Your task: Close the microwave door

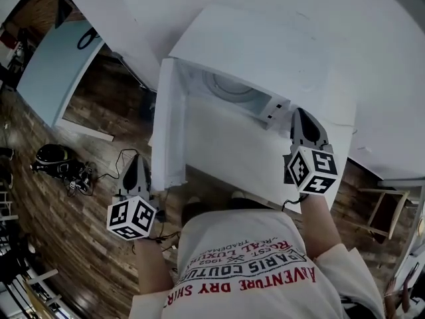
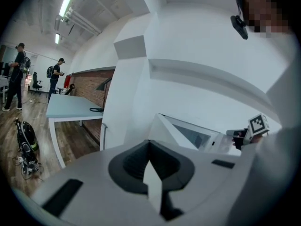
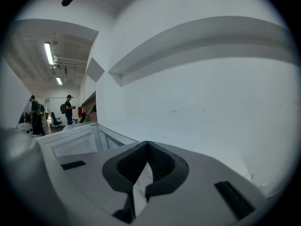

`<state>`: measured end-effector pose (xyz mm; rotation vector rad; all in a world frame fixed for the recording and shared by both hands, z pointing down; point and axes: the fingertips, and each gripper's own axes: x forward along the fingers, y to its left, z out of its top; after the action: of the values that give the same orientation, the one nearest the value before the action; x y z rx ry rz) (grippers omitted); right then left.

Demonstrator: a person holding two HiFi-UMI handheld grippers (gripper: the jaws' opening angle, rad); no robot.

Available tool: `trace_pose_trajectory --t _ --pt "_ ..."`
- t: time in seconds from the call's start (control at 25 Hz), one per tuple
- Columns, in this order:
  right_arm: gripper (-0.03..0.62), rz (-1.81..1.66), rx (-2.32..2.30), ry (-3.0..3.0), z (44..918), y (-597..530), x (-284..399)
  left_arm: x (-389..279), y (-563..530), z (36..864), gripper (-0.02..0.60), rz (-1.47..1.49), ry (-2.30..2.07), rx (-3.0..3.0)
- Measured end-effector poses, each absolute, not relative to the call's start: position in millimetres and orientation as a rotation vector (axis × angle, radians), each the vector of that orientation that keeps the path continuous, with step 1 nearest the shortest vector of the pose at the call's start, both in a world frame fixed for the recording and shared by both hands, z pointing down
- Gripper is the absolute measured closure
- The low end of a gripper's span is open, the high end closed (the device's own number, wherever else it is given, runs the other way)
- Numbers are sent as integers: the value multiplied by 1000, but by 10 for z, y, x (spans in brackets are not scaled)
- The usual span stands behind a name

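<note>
A white microwave [image 1: 259,45] stands on a white counter [image 1: 265,171], seen from above. Its door [image 1: 169,121] is swung wide open to the left, showing the cavity and round turntable [image 1: 229,88]. My right gripper [image 1: 302,113] is shut and empty, right at the microwave's front right corner beside the control panel [image 1: 275,108]. My left gripper [image 1: 136,159] is also shut on nothing, low and to the left of the door's outer face, apart from it. In the left gripper view the open microwave [image 2: 197,135] lies ahead past the gripper [image 2: 150,168]. The right gripper view shows the gripper [image 3: 143,173] and the door's inner frame [image 3: 75,145].
A pale blue table [image 1: 53,65] stands at the far left on the wooden floor. A dark backpack with cables [image 1: 56,158] lies on the floor to the left. A wooden stool [image 1: 385,205] is at the right. Distant people [image 2: 19,74] stand far off.
</note>
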<state>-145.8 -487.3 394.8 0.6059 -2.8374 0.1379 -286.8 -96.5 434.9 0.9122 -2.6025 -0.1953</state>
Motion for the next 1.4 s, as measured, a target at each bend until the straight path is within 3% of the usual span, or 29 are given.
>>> trace_pose_trajectory --t 0.72,1.4 --pt "586 80 375 -2869 3940 -4816 -1472 -2349 -2255 4168 578 -61 -2556 1167" --pt "586 167 541 -2786 3950 -5045 -1417 -2446 -3318 4193 578 -16 -2317 1535"
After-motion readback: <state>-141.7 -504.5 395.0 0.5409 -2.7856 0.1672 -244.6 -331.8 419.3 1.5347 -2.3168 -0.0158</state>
